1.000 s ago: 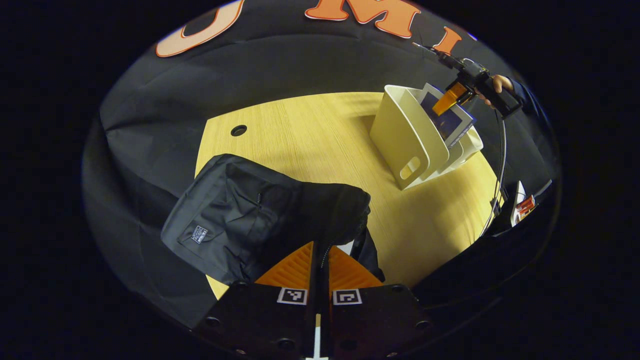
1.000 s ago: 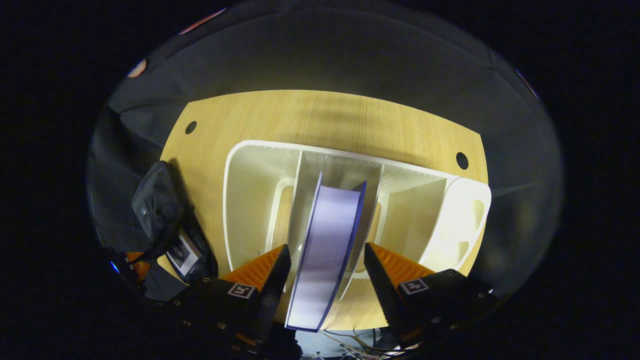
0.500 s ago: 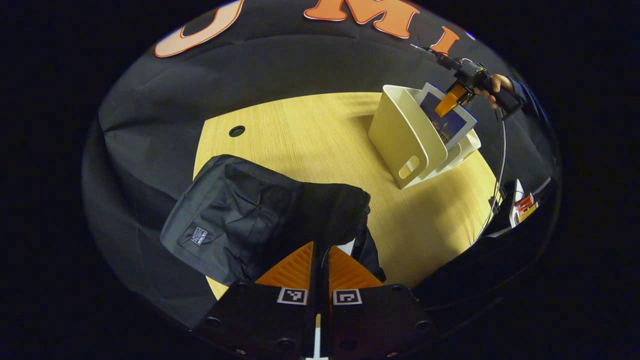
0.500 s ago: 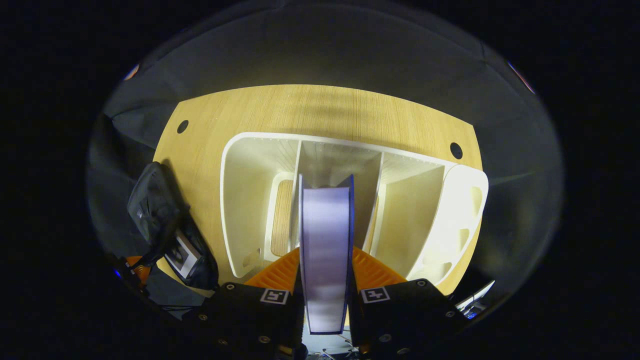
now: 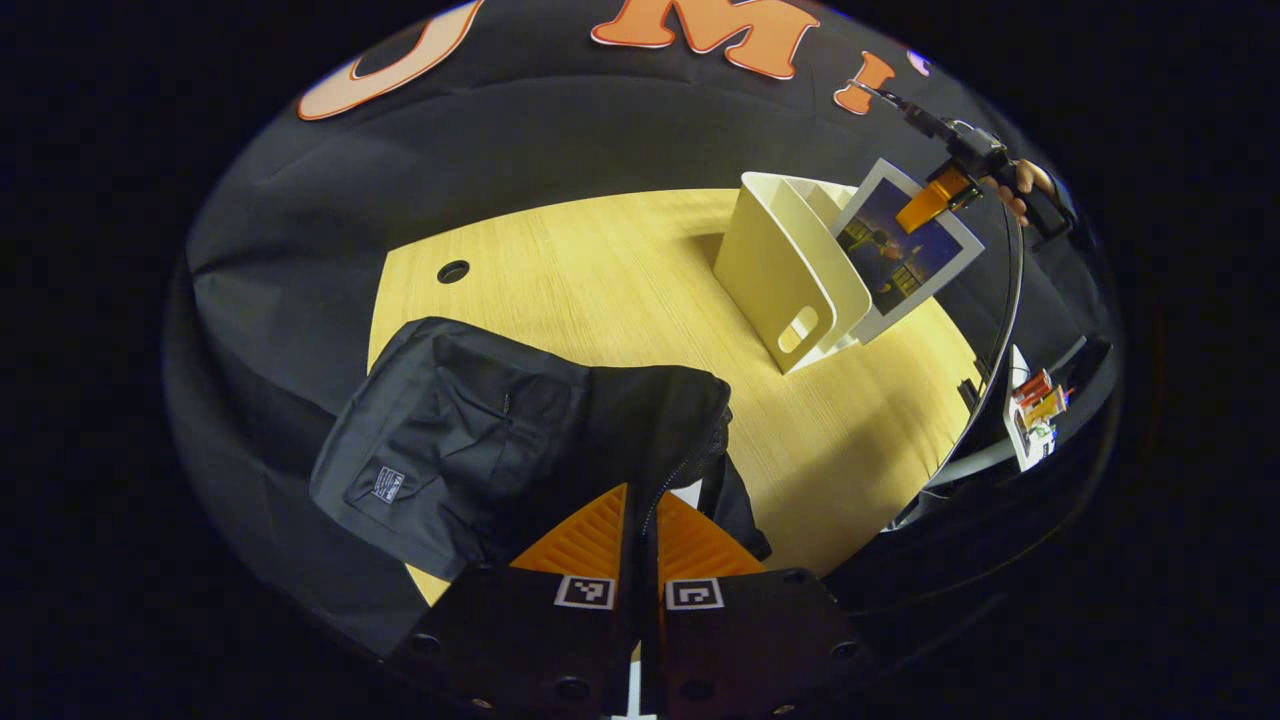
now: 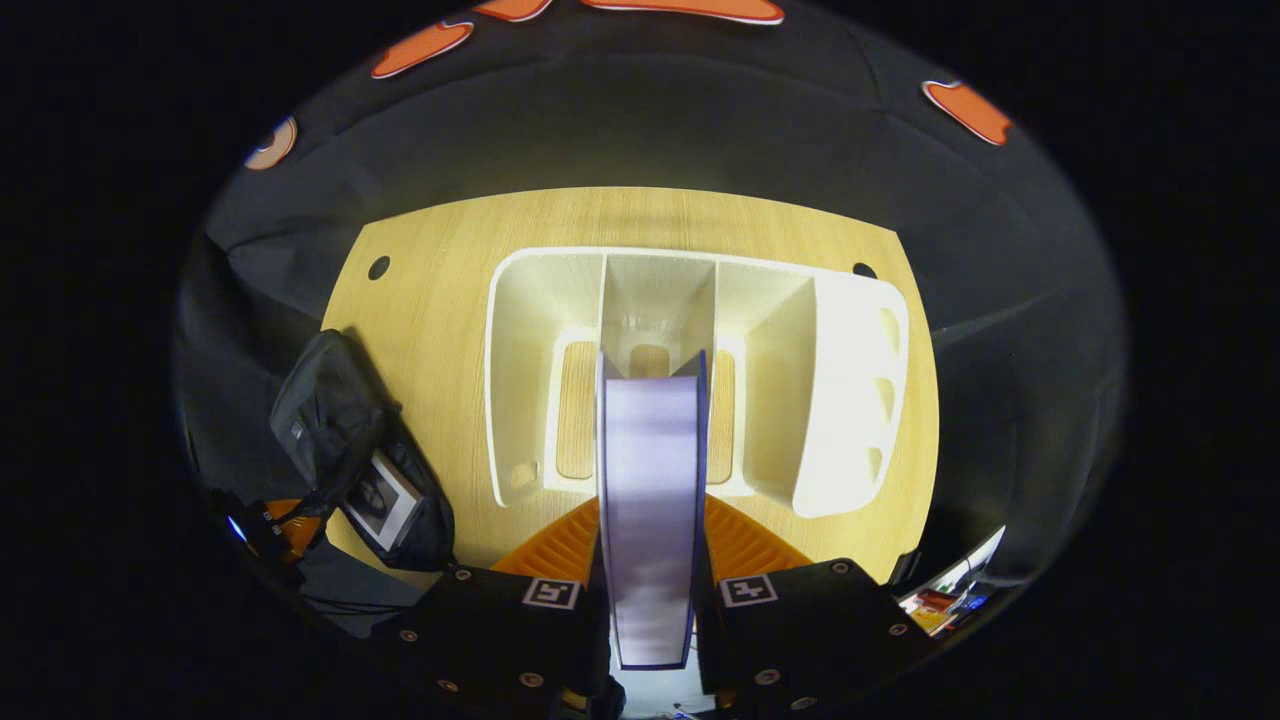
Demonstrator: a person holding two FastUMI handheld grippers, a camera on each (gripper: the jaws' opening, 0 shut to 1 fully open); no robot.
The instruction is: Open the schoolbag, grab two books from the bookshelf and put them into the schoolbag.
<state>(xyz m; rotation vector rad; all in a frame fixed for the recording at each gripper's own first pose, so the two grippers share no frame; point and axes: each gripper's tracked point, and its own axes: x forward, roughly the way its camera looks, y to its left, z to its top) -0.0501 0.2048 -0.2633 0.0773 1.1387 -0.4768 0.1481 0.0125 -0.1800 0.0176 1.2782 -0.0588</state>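
The black schoolbag (image 5: 470,450) lies on the near left of the wooden table (image 5: 620,290). My left gripper (image 5: 642,492) is shut on the zipper edge of its opening. In the right gripper view the schoolbag (image 6: 325,410) is open, with a white-bordered book (image 6: 385,500) lying inside. My right gripper (image 6: 652,505) is shut on a second book (image 6: 650,450), seen edge-on above the middle slot of the white bookshelf (image 6: 850,380). From the left gripper view, that book (image 5: 905,255) hangs tilted beside the bookshelf (image 5: 780,270), pinched at its top by the right gripper (image 5: 935,198).
A hand (image 5: 1020,185) holds the right gripper, and a cable (image 5: 1000,330) trails from it past the table's right edge. Small white and orange items (image 5: 1030,415) sit off that edge. A round hole (image 5: 452,271) marks the table's far left.
The right gripper shut on the book in the shelf's middle slot and lifted it up and out. The left gripper kept its hold on the bag.
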